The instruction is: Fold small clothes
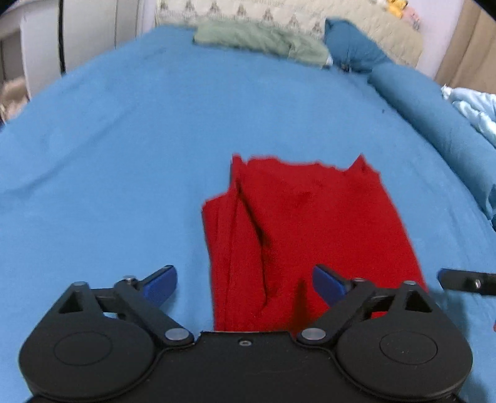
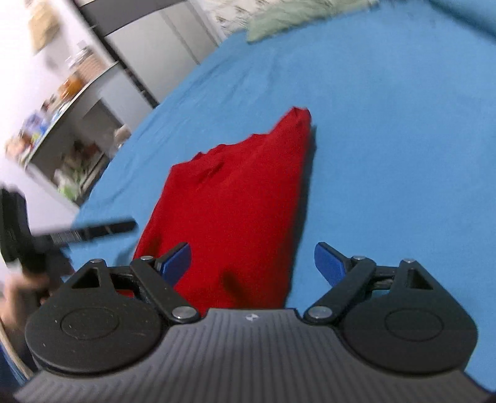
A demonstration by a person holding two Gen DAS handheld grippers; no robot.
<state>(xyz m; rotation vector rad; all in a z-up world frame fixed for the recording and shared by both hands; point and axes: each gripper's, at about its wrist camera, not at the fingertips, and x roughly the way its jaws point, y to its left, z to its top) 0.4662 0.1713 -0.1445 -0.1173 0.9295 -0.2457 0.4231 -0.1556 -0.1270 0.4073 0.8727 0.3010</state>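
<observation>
Now both tongs (image 1: 245, 283) (image 2: 251, 262) agape above folded red garment (image 1: 310, 223) on blue bedsheet (image 1: 124, 139)

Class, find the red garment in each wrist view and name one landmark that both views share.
Left wrist: red garment, centre-right, beyond the open left gripper.
Right wrist: red garment, centre, running up from the open right gripper.
Shared landmark: green cloth at the far bed edge.

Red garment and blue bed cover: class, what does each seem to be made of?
Red garment: soft matte fabric, likely cotton knit; it creases and folds limply. Blue bed cover: matte, slightly fuzzy cloth, perhaps brushed cotton or fleece; shallow wrinkles, no sheen.
</observation>
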